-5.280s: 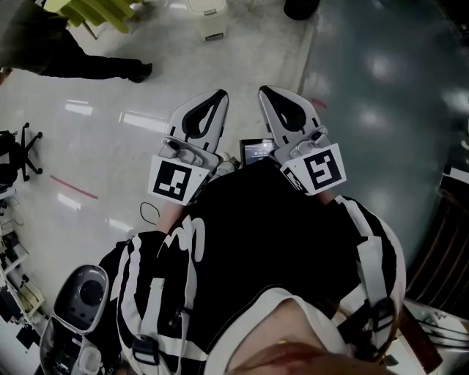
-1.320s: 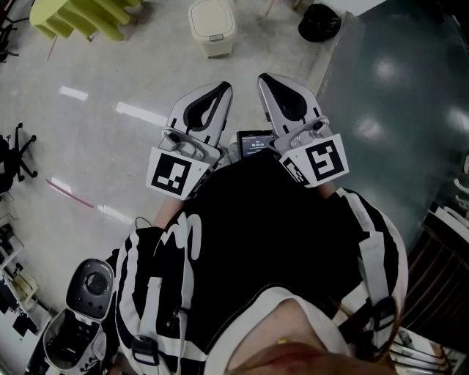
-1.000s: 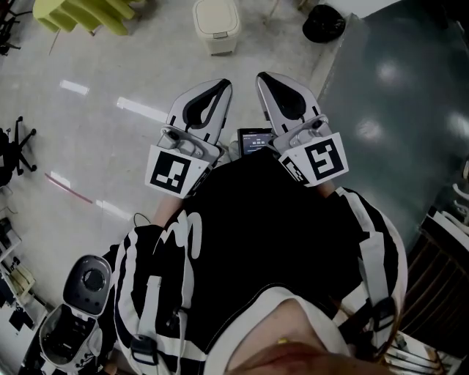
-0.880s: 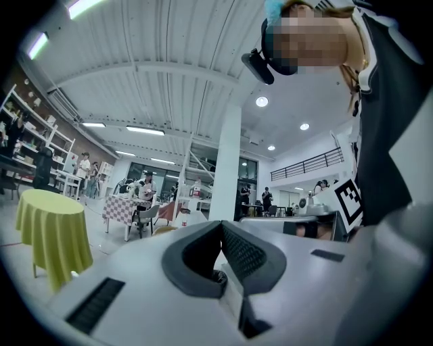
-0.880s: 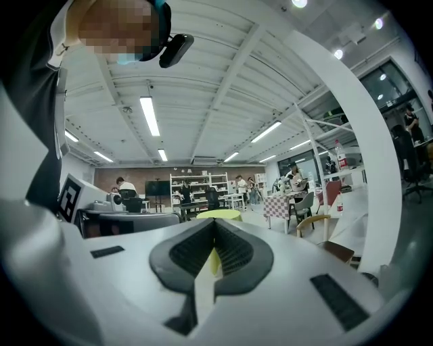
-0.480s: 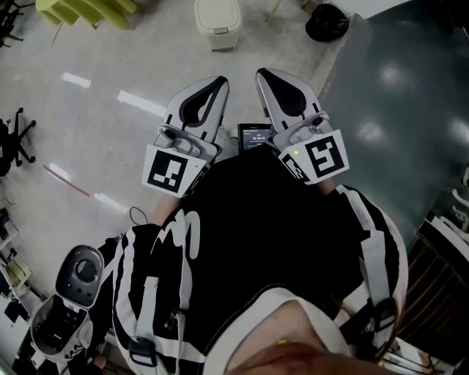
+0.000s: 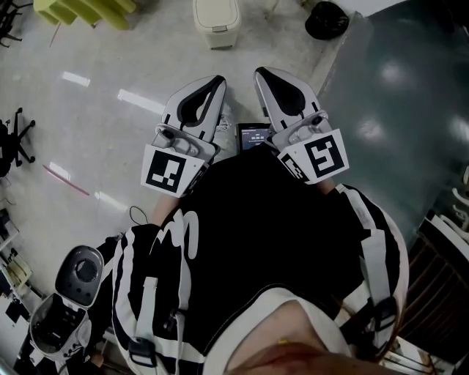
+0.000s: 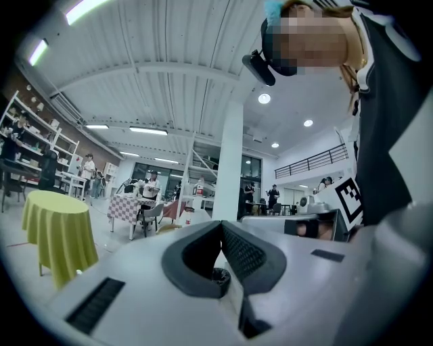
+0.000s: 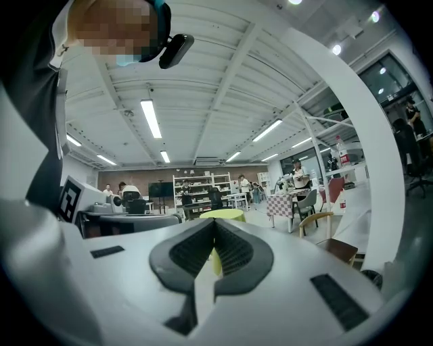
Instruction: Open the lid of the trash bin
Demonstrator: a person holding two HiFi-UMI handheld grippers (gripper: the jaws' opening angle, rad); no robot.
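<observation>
No text is legibly shown: the figures on the small screen (image 7: 254, 136) are too small to be read, and only black-and-white square patterns are carried by the left marker cube (image 7: 170, 171) and the right marker cube (image 7: 317, 157).

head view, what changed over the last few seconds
The trash bin looks nearer now, ahead at the top edge, lid shut; the person in black at upper left has left the view. The left gripper and right gripper stay shut and empty, side by side at the chest.
</observation>
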